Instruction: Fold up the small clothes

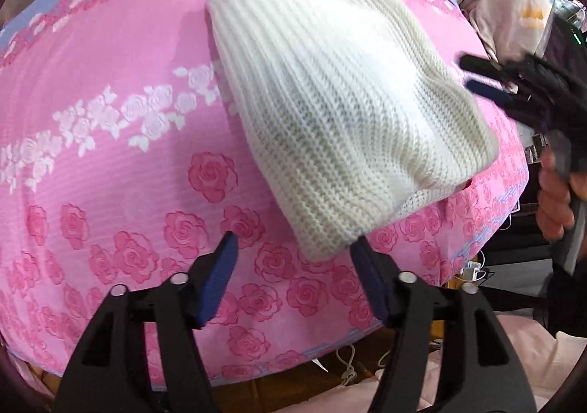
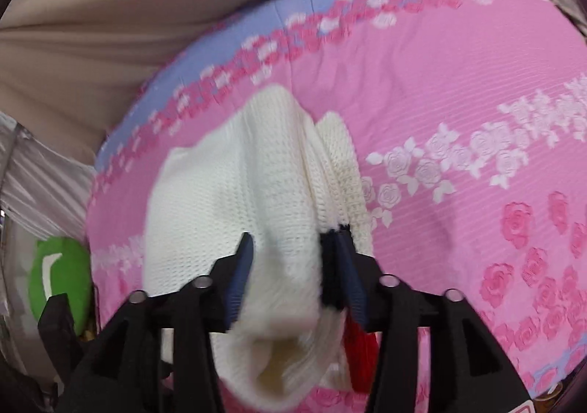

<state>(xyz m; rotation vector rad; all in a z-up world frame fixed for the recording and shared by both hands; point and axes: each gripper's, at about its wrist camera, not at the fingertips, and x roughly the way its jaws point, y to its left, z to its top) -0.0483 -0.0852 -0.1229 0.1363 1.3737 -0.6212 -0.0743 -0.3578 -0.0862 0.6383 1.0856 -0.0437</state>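
We see the cream-white ribbed knit garment (image 1: 341,112) lying on the pink rose-printed cloth-covered tabletop (image 1: 110,156), toward one o'clock. Our left hand-held gripper (image 1: 293,258) is released, its jaws straddling the knit's near corner. Our right hand-held gripper (image 2: 293,258) has knit between blurred jaws; we cannot tell whether it grips. A loose hold could let the fold slump.

One white knit garment (image 1: 341,112), one pink rose-print sheet (image 1: 110,163), one green cushion (image 2: 60,281), two hand-held grippers.
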